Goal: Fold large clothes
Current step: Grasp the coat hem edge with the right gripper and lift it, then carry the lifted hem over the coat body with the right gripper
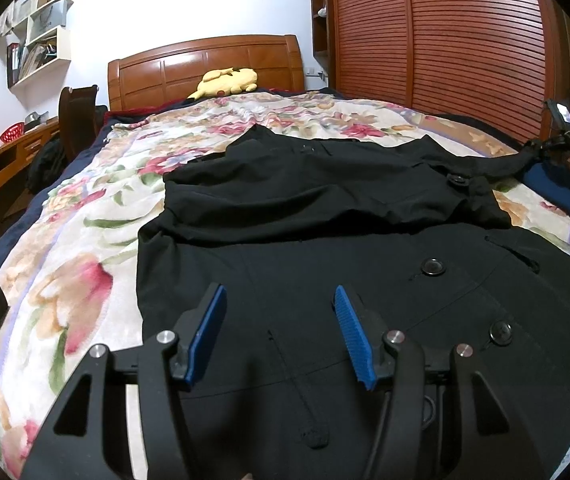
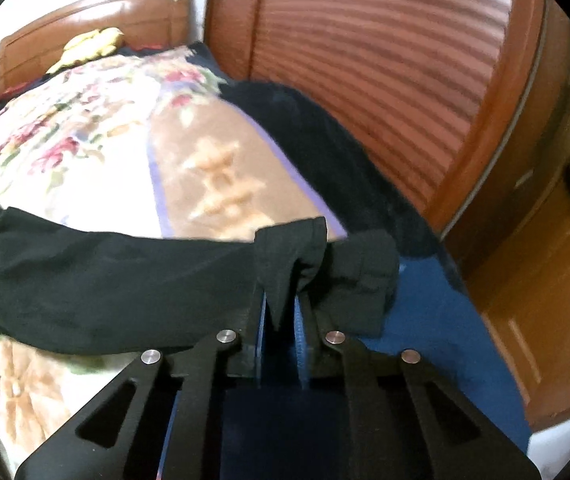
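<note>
A large black coat (image 1: 325,208) with round black buttons lies spread on the floral bedspread (image 1: 85,216). Its left side is folded over the body. My left gripper (image 1: 280,300) is open and empty, hovering over the coat's lower front. My right gripper (image 2: 281,300) is shut on the cuff of the coat's right sleeve (image 2: 125,280) and holds it stretched out past the bed's right edge. It also shows in the left wrist view (image 1: 541,148), at the far right, with the sleeve pulled taut.
A yellow plush toy (image 1: 227,82) lies by the wooden headboard (image 1: 205,64). A slatted wooden wardrobe (image 1: 465,40) stands close along the bed's right side. A desk and chair (image 1: 77,120) stand to the left. A blue sheet (image 2: 445,340) shows at the bed's right edge.
</note>
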Motion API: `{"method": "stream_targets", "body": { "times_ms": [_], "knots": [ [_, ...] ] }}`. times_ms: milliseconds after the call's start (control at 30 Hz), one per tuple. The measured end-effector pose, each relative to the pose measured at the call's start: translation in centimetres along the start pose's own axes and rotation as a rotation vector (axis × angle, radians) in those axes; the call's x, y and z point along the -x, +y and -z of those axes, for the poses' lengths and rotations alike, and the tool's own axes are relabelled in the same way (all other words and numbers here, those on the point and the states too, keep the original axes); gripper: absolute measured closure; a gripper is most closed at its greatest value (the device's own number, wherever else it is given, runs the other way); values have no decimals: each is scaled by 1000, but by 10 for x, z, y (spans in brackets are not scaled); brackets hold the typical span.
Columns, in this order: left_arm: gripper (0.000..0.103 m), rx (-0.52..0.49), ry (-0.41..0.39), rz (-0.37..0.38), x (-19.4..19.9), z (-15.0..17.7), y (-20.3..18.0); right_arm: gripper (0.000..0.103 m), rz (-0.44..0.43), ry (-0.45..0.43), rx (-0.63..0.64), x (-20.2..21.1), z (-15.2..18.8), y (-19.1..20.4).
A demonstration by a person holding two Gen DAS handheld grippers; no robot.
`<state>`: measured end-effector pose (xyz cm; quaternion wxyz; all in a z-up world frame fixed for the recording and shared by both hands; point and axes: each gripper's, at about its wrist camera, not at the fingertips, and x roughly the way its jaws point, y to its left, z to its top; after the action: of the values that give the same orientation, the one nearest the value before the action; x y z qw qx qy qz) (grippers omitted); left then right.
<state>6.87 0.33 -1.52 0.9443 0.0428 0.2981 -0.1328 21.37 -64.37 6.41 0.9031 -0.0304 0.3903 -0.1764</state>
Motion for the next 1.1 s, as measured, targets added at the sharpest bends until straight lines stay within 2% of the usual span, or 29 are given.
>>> {"method": "stream_targets", "body": {
  "times_ms": [300, 667, 833, 1100],
  "knots": [
    [47, 7, 9, 52, 7, -2, -3, 94, -82, -142, 159, 76, -21, 68],
    [47, -11, 10, 67, 23, 0, -6, 95, -221, -277, 389, 165, -24, 202],
    [47, -6, 3, 69, 33, 2, 0, 95, -228, -309, 451, 183, -25, 249],
    [47, 12, -16, 53, 49, 6, 18, 95, -206, -395, 521, 222, -32, 302]
  ]
}}
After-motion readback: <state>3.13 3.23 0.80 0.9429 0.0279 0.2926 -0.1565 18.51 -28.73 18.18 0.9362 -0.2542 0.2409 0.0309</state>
